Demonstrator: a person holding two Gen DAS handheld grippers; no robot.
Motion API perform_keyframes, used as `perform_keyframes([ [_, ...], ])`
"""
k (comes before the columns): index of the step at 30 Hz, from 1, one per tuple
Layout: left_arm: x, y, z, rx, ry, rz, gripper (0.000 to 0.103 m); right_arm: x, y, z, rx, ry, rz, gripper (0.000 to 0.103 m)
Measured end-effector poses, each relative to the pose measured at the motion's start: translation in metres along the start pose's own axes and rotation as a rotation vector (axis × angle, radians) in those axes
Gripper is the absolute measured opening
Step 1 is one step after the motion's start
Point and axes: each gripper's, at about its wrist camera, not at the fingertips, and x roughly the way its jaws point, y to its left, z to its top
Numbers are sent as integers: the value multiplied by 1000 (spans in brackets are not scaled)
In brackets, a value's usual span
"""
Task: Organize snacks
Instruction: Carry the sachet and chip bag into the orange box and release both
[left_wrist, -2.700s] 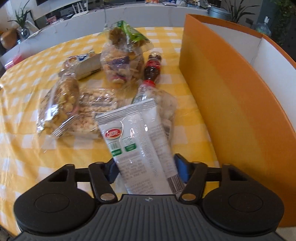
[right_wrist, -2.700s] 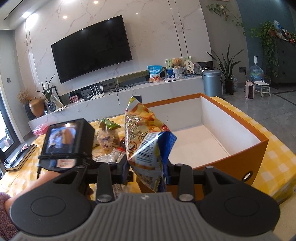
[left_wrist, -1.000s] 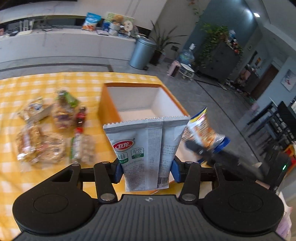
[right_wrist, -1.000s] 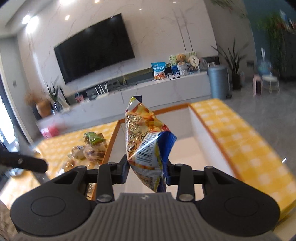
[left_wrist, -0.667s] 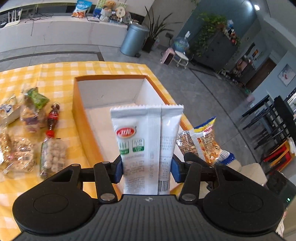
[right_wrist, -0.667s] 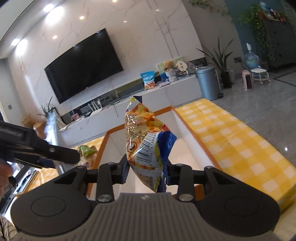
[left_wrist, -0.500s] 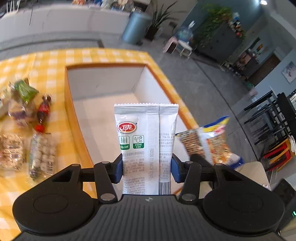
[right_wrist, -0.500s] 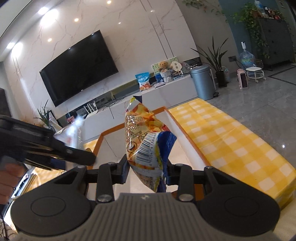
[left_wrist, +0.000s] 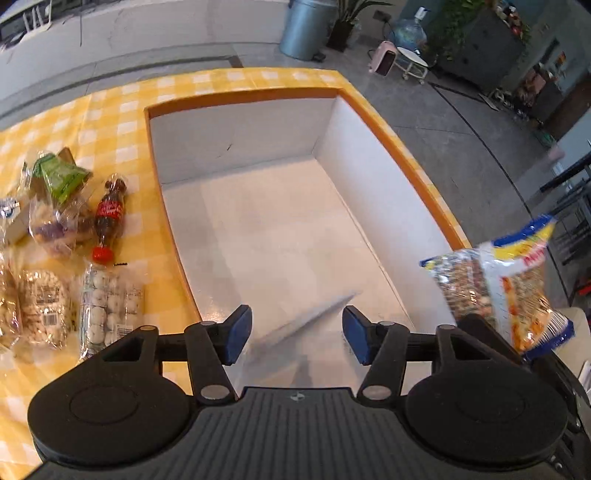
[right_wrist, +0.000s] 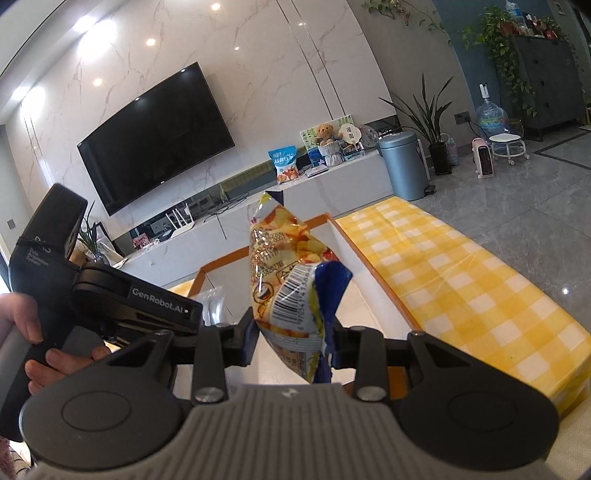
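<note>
Overhead, left wrist view: left gripper (left_wrist: 297, 339) jaws spread apart, nothing between the blue pads (left_wrist: 240, 338). Below them a blurred white packet (left_wrist: 308, 319) lies tilted over the near floor of the box (left_wrist: 388, 147), an orange-rimmed white bin on the yellow checked table (left_wrist: 122, 107). Left of the box: cola bottle (left_wrist: 109, 216), bag of white balls (left_wrist: 107, 302), green-topped bag (left_wrist: 59, 192), more clear bags. At right, a chip bag (left_wrist: 509, 280) held above the box's rim.

Right wrist view: right gripper (right_wrist: 291, 341) clamped on the chip bag (right_wrist: 288, 280), upright, over the box (right_wrist: 347, 240). Left gripper (right_wrist: 110, 295) at left; white packet (right_wrist: 212, 304) beside it inside the box.
</note>
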Motion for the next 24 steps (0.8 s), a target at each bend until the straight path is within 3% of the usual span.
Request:
perform_keyframes([
  [2, -8, -4, -3, 10, -21, 5, 89, 1, -1, 0, 0, 1, -2, 35],
  [8, -37, -16, -3, 92, -106, -10, 89, 3, -2, -1, 2, 8, -13, 35],
  [12, -45, -21, -11, 135, -152, 114, 90, 5, 1, -2, -12, 14, -6, 35],
  [14, -38, -22, -15, 159, -140, 171, 90, 6, 3, -3, -23, 19, -5, 35],
  [18, -13, -20, -18, 167, -60, 185, 88, 9, 7, -5, -44, 31, -4, 35],
  [19, -7, -17, -20, 159, -46, 185, 85, 9, 8, -6, -49, 33, -6, 35],
  [21, 4, -11, -25, 132, -18, 180, 65, 10, 8, -7, -53, 35, -9, 35],
  [22, 9, -7, -27, 115, 1, 176, 39, 10, 8, -7, -52, 37, -8, 35],
  [23, 12, -3, -29, 102, 13, 186, 28, 10, 8, -7, -53, 41, -8, 35],
  [24, 13, 3, -33, 103, 11, 175, 27, 10, 8, -8, -56, 44, -9, 35],
])
